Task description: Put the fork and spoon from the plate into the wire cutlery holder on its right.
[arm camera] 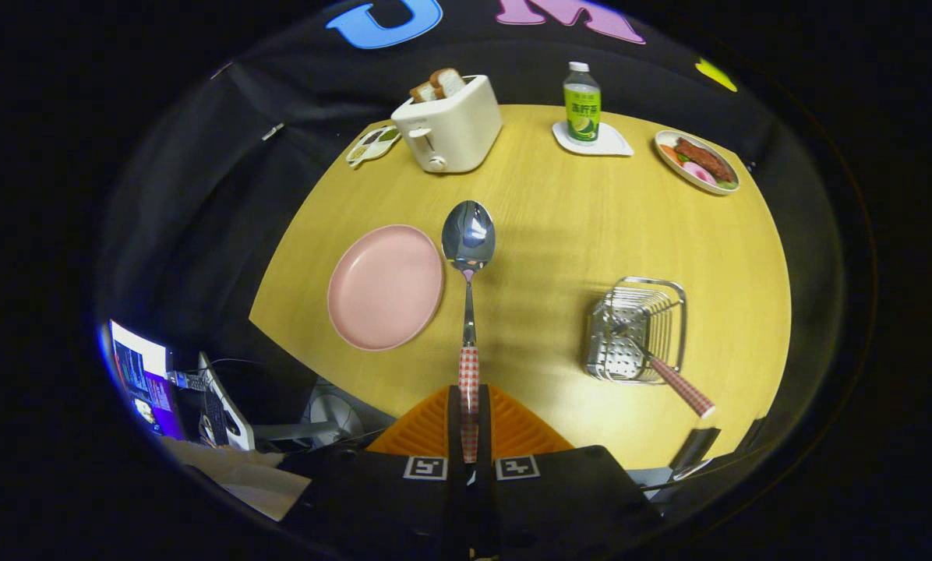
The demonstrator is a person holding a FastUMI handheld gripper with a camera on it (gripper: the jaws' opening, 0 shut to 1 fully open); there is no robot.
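1. Table (559, 234): round, wood-toned top. Everything below is placed relative to the wire cutlery holder (637, 331), which stands toward the table's near right side.
2. Toaster (450, 125), with bread in its slots: well beyond the holder and to its left, at the far side of the table. A small divided dish (372, 145) lies just left of the toaster.
3. Plate (386, 286): pink, well to the left of the holder, nothing on it.
4. Holder contents: the fork (672, 382) is already in, head down in the basket, its checked handle leaning out over the near rim.
5. Bottle (582, 103) on a white coaster (593, 142), and a dish of food (697, 162): both far beyond the holder; not part of the task.
6. Spoon (468, 296): up off the plate, between plate and holder but nearer the plate, bowl pointing ahead, in line with the fingers.
7. Gripper (470, 432): fingers closed tight on the spoon's checked handle end, no gap visible beside it.
8. Step in hand (judgement): fork done; spoon picked and in transit.
9. Next move (judgement): carry right to above the holder, tip the spoon bowl-down, lower it clear of the fork handle, then release.
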